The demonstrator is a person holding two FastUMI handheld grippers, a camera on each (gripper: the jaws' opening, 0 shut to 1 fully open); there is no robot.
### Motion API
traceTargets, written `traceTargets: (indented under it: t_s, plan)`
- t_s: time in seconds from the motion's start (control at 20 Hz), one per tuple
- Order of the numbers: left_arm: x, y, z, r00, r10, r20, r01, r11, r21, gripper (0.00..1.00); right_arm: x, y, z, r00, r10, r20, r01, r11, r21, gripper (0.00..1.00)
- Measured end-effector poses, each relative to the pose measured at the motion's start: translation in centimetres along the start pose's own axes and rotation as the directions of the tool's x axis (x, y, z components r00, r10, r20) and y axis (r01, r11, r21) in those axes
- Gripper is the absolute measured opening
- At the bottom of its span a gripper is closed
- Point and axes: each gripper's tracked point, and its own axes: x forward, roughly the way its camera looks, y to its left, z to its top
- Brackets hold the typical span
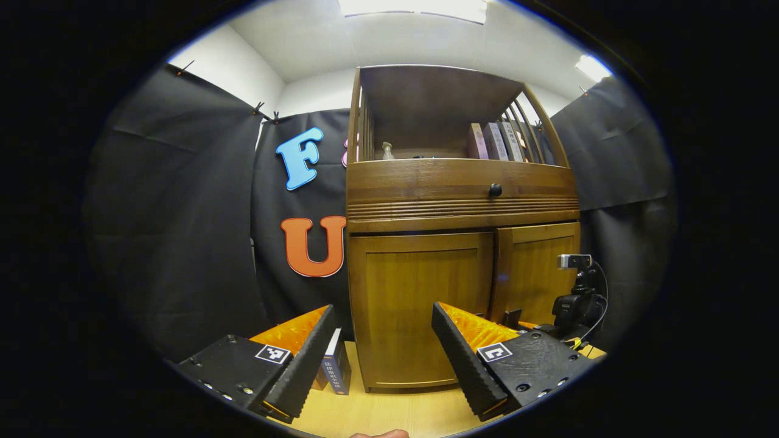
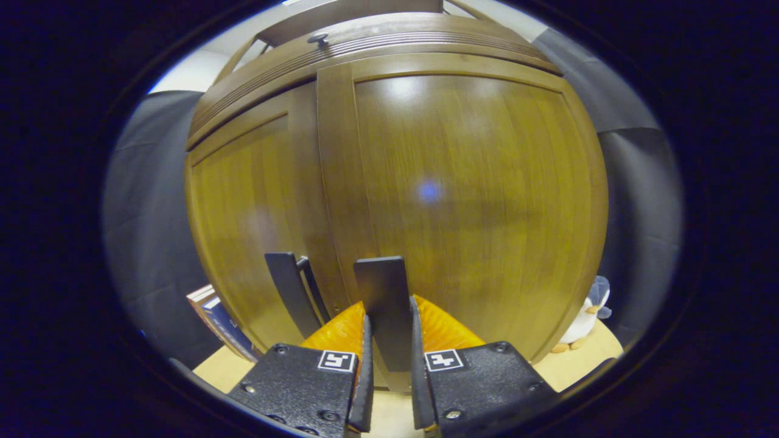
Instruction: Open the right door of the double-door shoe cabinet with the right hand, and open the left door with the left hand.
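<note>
The wooden shoe cabinet (image 1: 462, 201) stands ahead, with its left door (image 1: 420, 304) and right door (image 1: 535, 267) both looking closed. My left gripper (image 1: 383, 310) is open, low down and a short way in front of the left door, touching nothing. In the right gripper view, my right gripper (image 2: 388, 304) is shut on the dark flat handle (image 2: 380, 286) at the inner edge of the right door (image 2: 475, 182). The left door's matching handle (image 2: 286, 292) stands free just beside it, on the left door (image 2: 243, 213). The right gripper (image 1: 575, 304) also shows against the right door.
A drawer with a round knob (image 1: 495, 190) sits above the doors, under an open shelf holding books (image 1: 496, 141) and a small bottle (image 1: 386, 151). Books (image 1: 335, 368) lean at the cabinet's left foot. A plush toy (image 2: 584, 322) sits on the wooden floor (image 1: 389, 413) at its right.
</note>
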Motion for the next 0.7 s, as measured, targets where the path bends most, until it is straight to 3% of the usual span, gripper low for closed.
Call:
traceTargets:
  t_s: [0.7]
  plan:
    - [-1.3, -5.6, 0.0, 0.999, -0.036, -0.003, 0.036, 0.999, -0.001, 0.95, -8.0, -1.6, -1.4, 0.993, 0.118, -0.016, -0.119, 0.992, -0.035, 0.25]
